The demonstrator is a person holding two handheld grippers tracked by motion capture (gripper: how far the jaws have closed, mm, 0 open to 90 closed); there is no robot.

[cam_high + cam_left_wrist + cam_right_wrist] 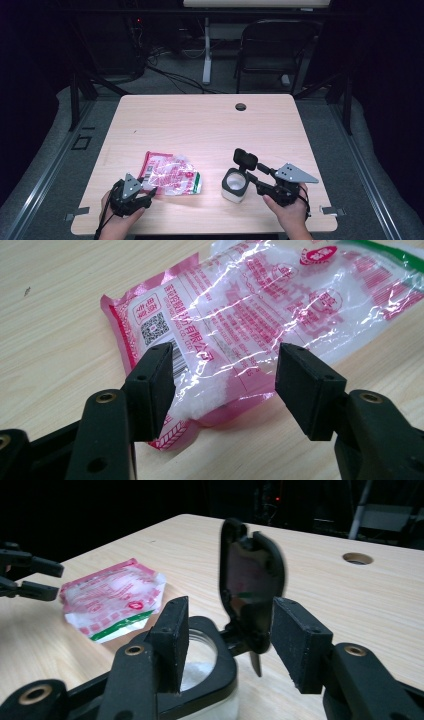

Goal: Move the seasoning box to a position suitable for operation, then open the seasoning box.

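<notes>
- High view: the left gripper sits at the near left of the tabletop, held in the person's left hand, its nose at the near end of a crinkled pink-and-clear plastic bag.
- The bag lies flat on the tabletop, left of centre, with a green strip along its right end; white granules show through the clear film.
- Left gripper view: the jaws stand wide open on either side of the bag's near corner, and neither pad presses the film. A QR code and a barcode sit on the pink edge just beyond the left pad.
- High view, right of the bag and apart from it: a small white jar with a black rim stands upright, its hinged black lid flipped up and standing open at the far side.
- The right gripper reaches in from the right, held in the person's right hand, with a grey three-cornered plate on top.
- Right gripper view: the jaws are open, parted on either side of the raised lid above the jar's mouth; whether a pad touches the lid I cannot tell. White contents show inside the jar.
</notes>
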